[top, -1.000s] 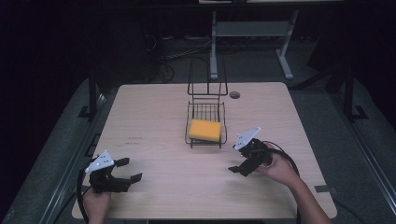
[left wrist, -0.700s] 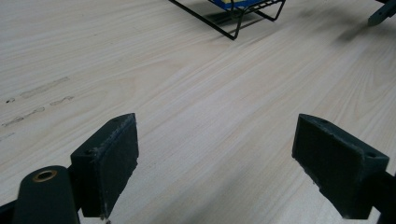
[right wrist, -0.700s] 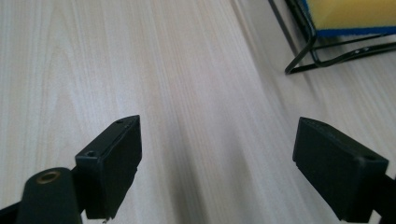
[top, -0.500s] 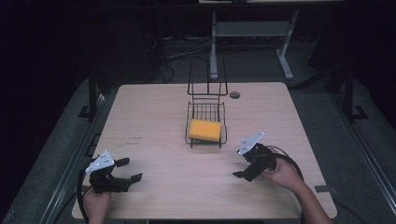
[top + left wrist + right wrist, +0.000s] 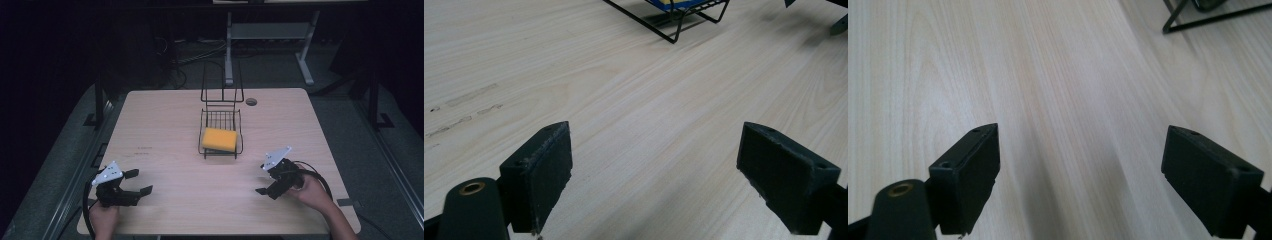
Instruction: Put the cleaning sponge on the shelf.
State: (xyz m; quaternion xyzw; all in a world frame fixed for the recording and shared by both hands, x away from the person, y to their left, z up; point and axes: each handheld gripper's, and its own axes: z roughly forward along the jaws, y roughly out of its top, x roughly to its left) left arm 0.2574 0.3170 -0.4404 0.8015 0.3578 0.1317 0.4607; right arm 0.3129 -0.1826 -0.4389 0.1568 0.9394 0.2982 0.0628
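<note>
Both grippers, left [image 5: 134, 186] and right [image 5: 266, 181], are held spread and empty near the desk's [image 5: 165, 115] front corners, the yellow sponge [image 5: 219, 139] lying in the wire rack [image 5: 221, 126] mid-desk, best approached squarely from above.

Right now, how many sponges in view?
1. The yellow sponge lies in the black wire rack at the table's middle, beyond both open grippers: left gripper, right gripper. Nothing suggests a second one hidden.
</note>
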